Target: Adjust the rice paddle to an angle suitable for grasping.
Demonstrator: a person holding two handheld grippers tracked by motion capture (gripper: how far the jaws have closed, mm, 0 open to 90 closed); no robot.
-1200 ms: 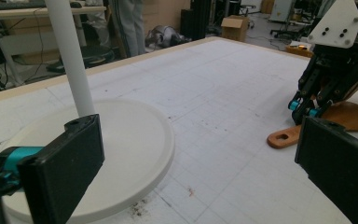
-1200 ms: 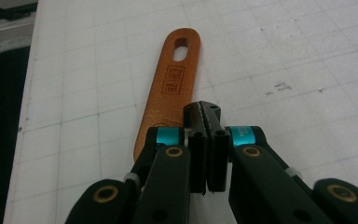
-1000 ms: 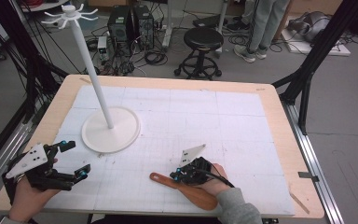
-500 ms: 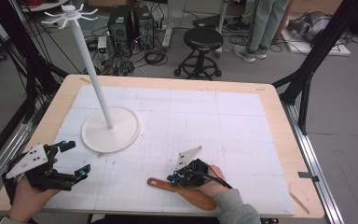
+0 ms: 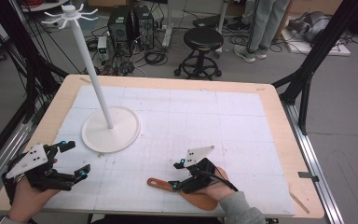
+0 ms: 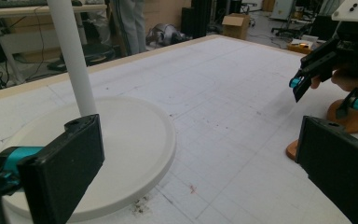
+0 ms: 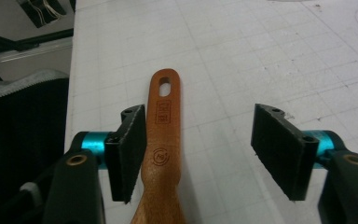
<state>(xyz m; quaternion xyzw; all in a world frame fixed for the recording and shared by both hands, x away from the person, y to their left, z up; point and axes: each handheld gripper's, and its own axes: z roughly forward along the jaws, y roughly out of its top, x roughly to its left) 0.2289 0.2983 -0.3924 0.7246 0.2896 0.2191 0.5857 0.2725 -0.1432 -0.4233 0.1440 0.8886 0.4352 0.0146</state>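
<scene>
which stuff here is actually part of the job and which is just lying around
In the job:
- wooden spatula, lying on the mat between the open jaws of the right gripper
- white hanging stand, the likely place for it

Lying about:
- stool on the floor behind the table
- computer towers and cables
- left gripper, open and idle

On the table (image 5: pixel 279 121), the hanger stand (image 5: pixel 111 129) sits toward the left edge, about midway between near and far edges. The wooden spatula (image 5: pixel 186 192) lies flat by the near edge, right of centre, handle pointing left. The left claw (image 5: pixel 72 161) hovers at the near left corner; the right claw (image 5: pixel 177 175) is over the spatula.
</scene>
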